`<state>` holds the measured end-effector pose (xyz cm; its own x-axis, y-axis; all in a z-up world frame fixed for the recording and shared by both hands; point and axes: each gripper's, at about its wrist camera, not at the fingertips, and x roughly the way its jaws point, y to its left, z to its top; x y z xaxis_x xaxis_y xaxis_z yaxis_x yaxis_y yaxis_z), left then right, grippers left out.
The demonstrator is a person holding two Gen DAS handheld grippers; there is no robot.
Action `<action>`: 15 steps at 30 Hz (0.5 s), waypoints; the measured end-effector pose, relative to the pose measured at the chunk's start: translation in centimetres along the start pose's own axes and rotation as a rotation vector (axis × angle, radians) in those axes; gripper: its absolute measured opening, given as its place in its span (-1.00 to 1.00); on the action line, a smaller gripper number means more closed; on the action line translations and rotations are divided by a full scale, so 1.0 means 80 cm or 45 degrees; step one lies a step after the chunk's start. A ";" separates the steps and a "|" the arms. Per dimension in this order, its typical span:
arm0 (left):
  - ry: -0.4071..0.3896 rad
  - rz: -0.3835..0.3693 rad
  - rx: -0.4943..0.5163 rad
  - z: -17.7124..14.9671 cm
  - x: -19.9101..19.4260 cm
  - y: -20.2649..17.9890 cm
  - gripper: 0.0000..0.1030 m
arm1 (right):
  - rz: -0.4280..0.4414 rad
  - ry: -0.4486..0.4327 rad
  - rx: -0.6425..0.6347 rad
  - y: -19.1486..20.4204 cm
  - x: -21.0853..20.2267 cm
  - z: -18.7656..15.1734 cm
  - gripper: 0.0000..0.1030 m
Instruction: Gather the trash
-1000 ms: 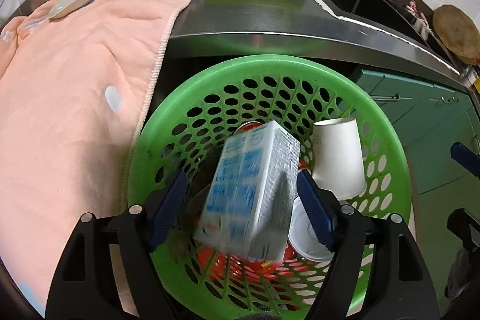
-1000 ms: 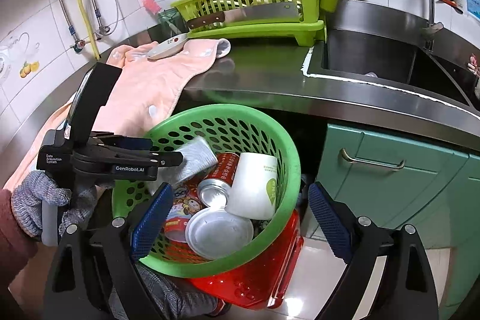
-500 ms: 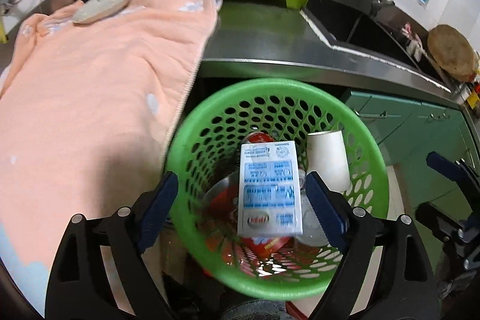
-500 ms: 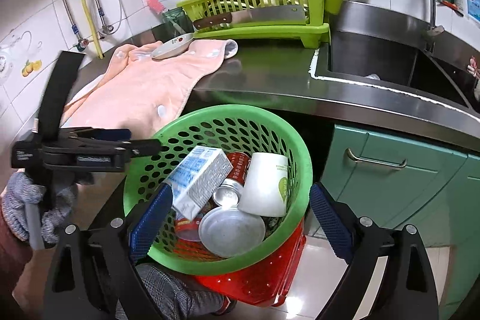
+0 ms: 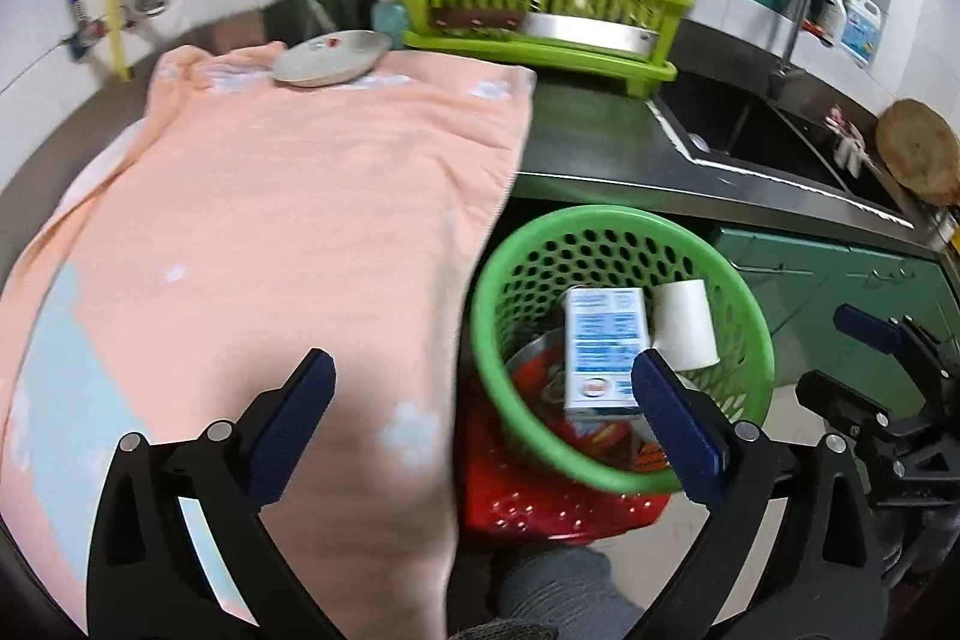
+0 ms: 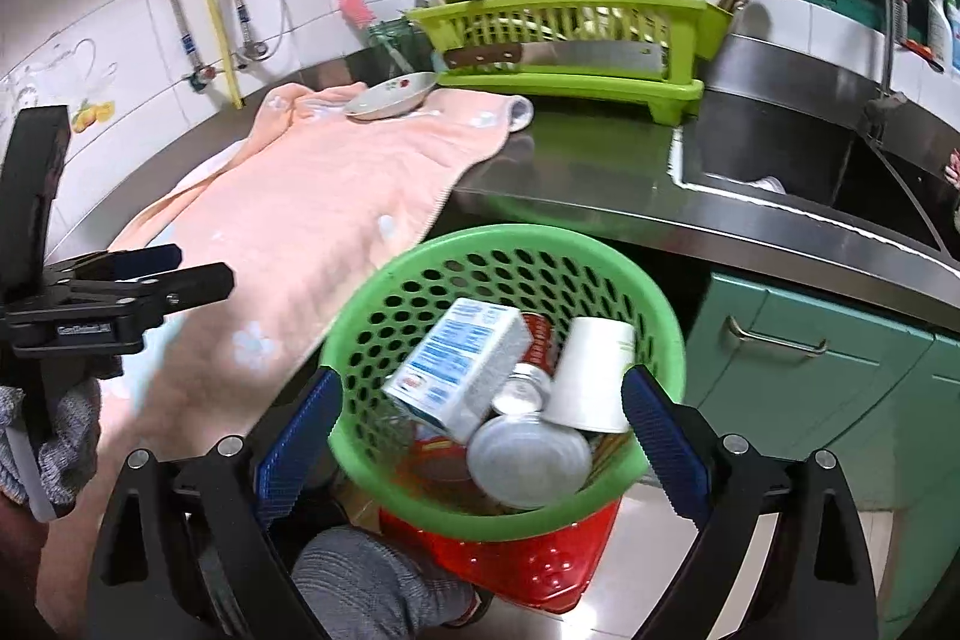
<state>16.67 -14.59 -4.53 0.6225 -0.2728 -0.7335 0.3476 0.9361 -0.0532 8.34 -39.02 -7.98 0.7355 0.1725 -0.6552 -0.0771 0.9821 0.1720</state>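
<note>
We see a steel counter [image 6: 576,160] carrying a peach towel [image 6: 336,208] with a small dish [image 6: 390,95] on its far end, and a green rack [image 6: 570,40] beside the sink [image 6: 780,160].

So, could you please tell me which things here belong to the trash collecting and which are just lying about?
Job in hand:
green basket
blue-and-white carton
paper cup
red can
round metal lid

Just lying about:
peach towel
small dish
dish rack
cleaver
sink
</note>
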 end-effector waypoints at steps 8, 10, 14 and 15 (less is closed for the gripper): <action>-0.080 0.102 -0.088 -0.028 -0.068 0.047 0.90 | 0.065 -0.019 -0.038 0.048 -0.017 0.010 0.78; -0.092 0.138 -0.104 -0.038 -0.082 0.058 0.90 | 0.079 -0.025 -0.053 0.062 -0.020 0.012 0.78; -0.115 0.200 -0.150 -0.058 -0.110 0.081 0.90 | 0.106 -0.031 -0.071 0.085 -0.025 0.017 0.79; -0.118 0.210 -0.166 -0.063 -0.117 0.087 0.90 | 0.113 -0.030 -0.072 0.089 -0.026 0.017 0.79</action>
<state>9.76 -4.44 -1.45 0.7271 -0.1276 -0.6746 0.1461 0.9888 -0.0296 7.22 -32.46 -4.39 0.7398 0.2577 -0.6215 -0.1801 0.9659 0.1861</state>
